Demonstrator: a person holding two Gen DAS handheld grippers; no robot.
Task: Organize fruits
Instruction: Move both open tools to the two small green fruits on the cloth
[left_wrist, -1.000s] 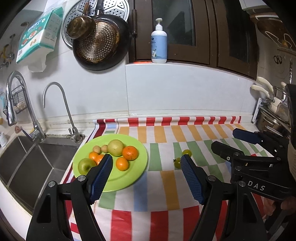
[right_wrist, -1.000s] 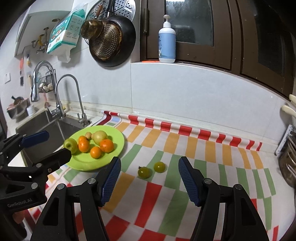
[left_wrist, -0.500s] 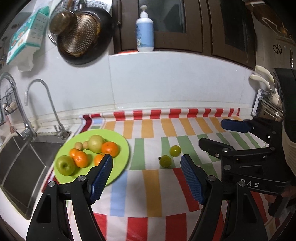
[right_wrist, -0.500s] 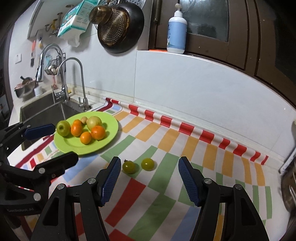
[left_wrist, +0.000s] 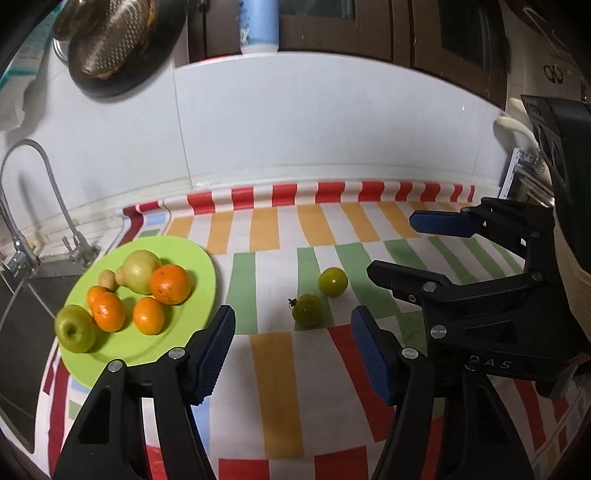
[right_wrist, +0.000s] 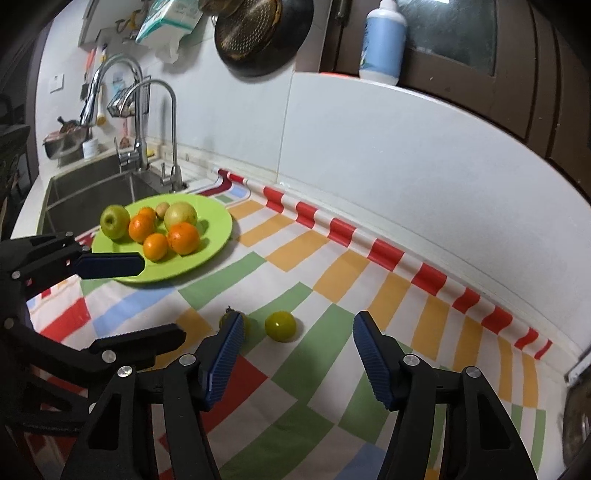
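A lime-green plate (left_wrist: 192, 266) (right_wrist: 218, 225) holds a green apple (left_wrist: 74, 328), several oranges (left_wrist: 170, 284) and a pale round fruit (left_wrist: 140, 271). Two small green tomatoes lie on the striped cloth to its right: one with a stem (left_wrist: 307, 309), one smooth (left_wrist: 333, 282) (right_wrist: 280, 325). My left gripper (left_wrist: 291, 319) (right_wrist: 155, 299) hovers just short of the stemmed tomato, its jaws closing with nothing between the pads. My right gripper (right_wrist: 298, 321) (left_wrist: 406, 247) frames the smooth tomato, which lies just beyond its tips; its jaws are closing too. Its left finger half hides the stemmed tomato (right_wrist: 246, 325).
A steel sink (right_wrist: 92, 192) with two taps (right_wrist: 170, 122) lies left of the plate. The striped cloth (left_wrist: 273, 369) covers the counter up to the white tiled wall. A pan (right_wrist: 258, 33) and a blue bottle (right_wrist: 382, 40) are up high. Metal cookware (right_wrist: 576, 424) sits far right.
Both grippers have moved forward and down toward the two tomatoes, which now look larger and nearer. Both pairs of jaws have narrowed slightly. The right gripper has rolled a little.
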